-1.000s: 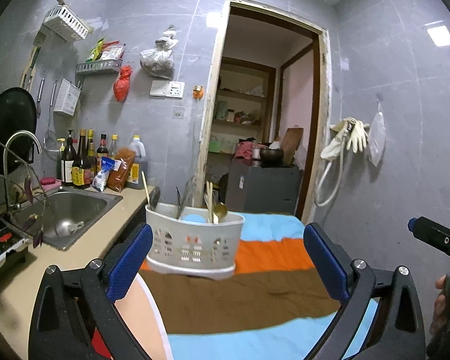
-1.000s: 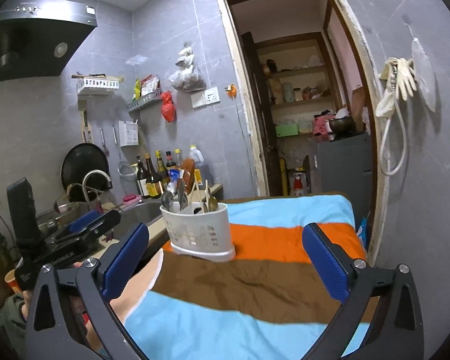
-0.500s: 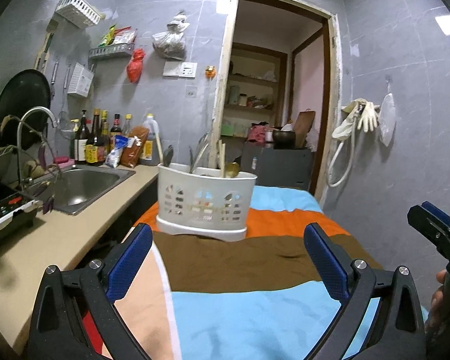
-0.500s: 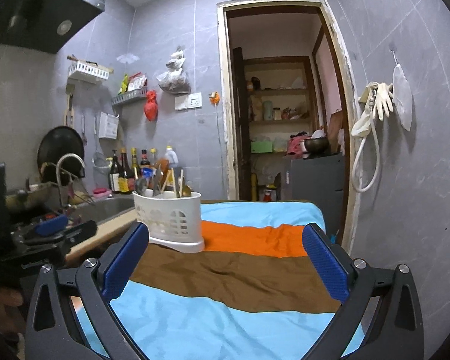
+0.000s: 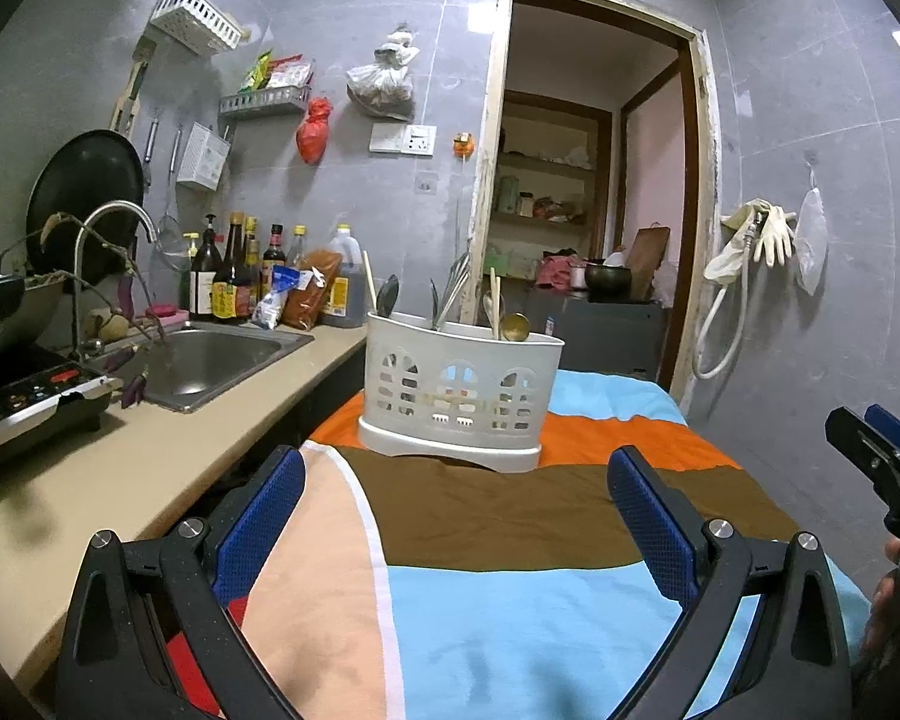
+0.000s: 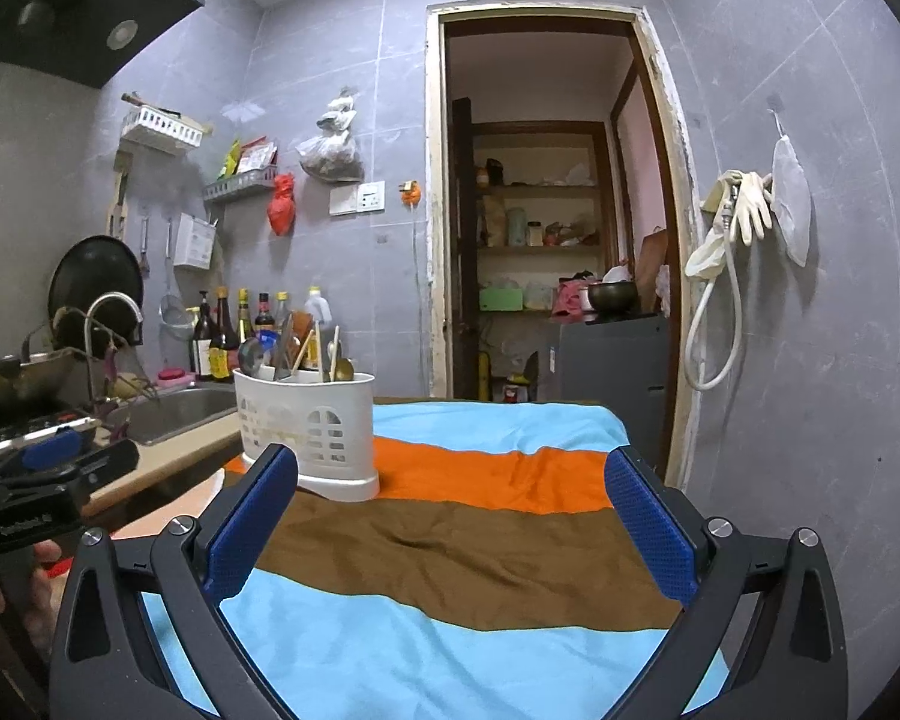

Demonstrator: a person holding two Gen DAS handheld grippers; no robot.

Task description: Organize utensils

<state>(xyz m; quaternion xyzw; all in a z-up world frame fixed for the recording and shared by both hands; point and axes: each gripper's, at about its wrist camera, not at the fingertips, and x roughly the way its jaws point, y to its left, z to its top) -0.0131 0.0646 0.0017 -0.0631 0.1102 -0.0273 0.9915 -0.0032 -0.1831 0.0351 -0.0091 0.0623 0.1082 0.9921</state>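
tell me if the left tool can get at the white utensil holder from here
Probably yes: the left tool is open and faces the utensil holder head on, with only bare striped cloth between them.

A white utensil caddy (image 6: 307, 432) holding spoons and chopsticks (image 6: 324, 354) stood upright on a striped blanket (image 6: 450, 540), on its orange band. The right gripper (image 6: 450, 531) hovered over the blanket, its blue fingers (image 6: 648, 531) spread wide and empty. A sink (image 6: 174, 411) sat left of the caddy.
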